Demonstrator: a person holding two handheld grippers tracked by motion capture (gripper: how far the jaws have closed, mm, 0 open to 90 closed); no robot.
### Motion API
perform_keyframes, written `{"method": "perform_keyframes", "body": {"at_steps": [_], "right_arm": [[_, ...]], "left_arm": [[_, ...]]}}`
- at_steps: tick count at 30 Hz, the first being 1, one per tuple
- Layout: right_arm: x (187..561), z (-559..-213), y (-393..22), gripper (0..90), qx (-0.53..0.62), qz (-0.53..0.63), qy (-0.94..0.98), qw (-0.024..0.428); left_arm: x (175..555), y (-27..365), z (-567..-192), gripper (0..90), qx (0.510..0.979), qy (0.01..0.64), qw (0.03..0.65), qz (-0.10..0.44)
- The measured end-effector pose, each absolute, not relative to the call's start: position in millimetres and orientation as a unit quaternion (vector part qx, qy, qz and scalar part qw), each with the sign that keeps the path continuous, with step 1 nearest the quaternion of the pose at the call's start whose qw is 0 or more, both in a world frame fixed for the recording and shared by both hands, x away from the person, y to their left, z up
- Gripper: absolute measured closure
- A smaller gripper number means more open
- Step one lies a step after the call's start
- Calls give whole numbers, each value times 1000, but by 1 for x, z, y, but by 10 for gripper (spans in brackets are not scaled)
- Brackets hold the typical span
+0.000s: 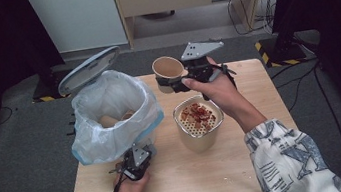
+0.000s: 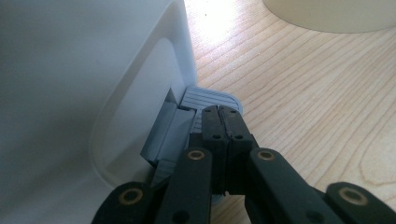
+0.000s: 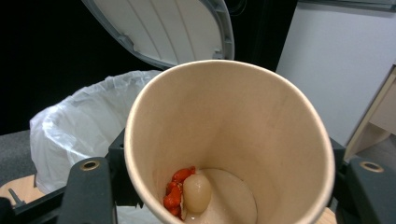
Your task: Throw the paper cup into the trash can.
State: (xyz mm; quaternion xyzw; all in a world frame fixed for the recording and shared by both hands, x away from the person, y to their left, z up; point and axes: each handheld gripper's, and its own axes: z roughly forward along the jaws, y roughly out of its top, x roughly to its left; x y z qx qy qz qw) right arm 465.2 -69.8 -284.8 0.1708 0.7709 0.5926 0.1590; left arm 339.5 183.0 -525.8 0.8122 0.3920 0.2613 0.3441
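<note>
Between the bin (image 1: 110,115) and the strainer pot (image 1: 198,122), toward the far side of the worktop (image 1: 264,163), a paper cup (image 1: 167,70) is held upright in the air by the right gripper (image 1: 173,83), whose fingers are pinched on the cup's sides. Seen in the right gripper view, the cup (image 3: 229,144) carries a little leftover food (image 3: 189,193) at its bottom, red bits and a pale lump, and its mouth points up. The relation that counts is sideways: the bin's bag-lined mouth (image 3: 79,121) lies to the left of the cup, near it but not yet under it, with the lid (image 3: 163,28) standing raised behind. The cup's long axis is upright, so a tip toward the bin would be needed, judging by the layout, once the cup is carried over the bag's edge. At the bin's near foot, the left gripper (image 2: 219,116) is set with its fingers pressed together on the grey pedal (image 2: 205,99), which appears to be what keeps the lid up. The right hand is clearly the nearer one to the cup; the left is tied to the pedal.
</note>
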Motion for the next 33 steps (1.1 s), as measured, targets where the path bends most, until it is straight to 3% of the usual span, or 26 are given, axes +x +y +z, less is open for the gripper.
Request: {"method": "perform_keyframes", "body": {"at_steps": [33], "right_arm": [[460,-280,-6,327,152,599,777,123]], "left_arm": [[340,183,-526,887,812,391,344,261]]}}
